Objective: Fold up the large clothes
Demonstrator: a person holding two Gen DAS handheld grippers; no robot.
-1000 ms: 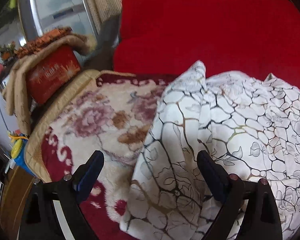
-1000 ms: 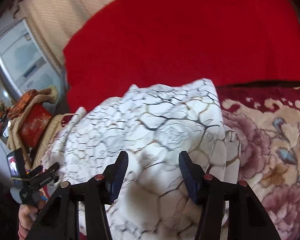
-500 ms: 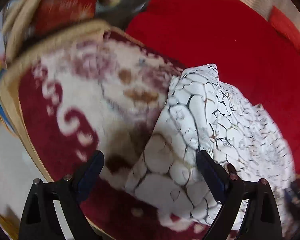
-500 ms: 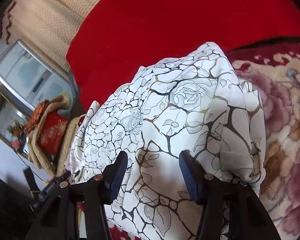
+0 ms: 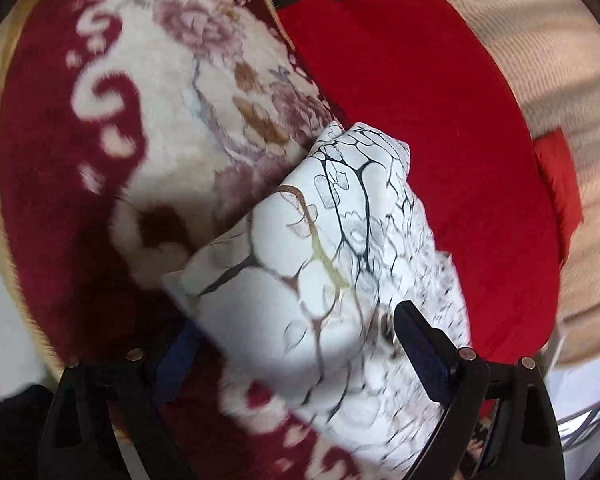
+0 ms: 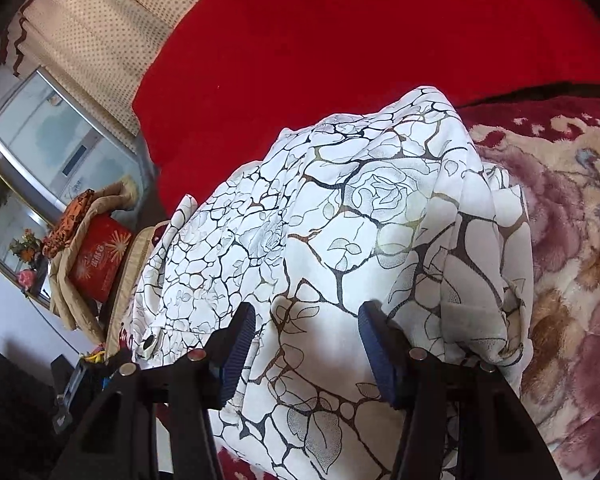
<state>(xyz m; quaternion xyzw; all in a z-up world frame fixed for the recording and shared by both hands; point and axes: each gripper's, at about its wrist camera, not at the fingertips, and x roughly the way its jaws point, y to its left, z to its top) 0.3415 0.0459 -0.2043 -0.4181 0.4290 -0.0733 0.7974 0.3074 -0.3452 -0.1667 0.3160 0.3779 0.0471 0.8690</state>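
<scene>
Since the earlier frame, the left gripper (image 5: 296, 344) has rolled sharply and come down toward the white garment (image 5: 332, 264), so the floral blanket (image 5: 148, 128) now swings across the upper left of its view and the red cushion (image 5: 440, 120) sits from 12 to 3 o'clock. The right gripper (image 6: 306, 346) has sunk slightly and sits closer over the garment (image 6: 340, 240).

Left wrist view: jaws stand wide apart. A folded corner of the white garment, printed with dark and gold crackle lines, lies between them and hides most of the left blue pad. Whether either pad presses the cloth cannot be told; the picture is blurred. The garment runs from centre toward 5 o'clock, lying on the floral blanket with its far edge against the red cushion.

Right wrist view: jaws are partly open, roughly midway, with both blue pads resting on or just above the cloth; nothing is pinched between them. The garment fills the centre, rose and leaf outlines legible, with a folded layered edge toward 3 o'clock. The floral blanket (image 6: 572, 220) lies at 3 to 4 o'clock, the red cushion (image 6: 360, 40) at 12. At 9 o'clock a red box (image 6: 100, 264) stands under a tan cloth (image 6: 66, 280), with a window (image 6: 48, 148) behind it.
</scene>
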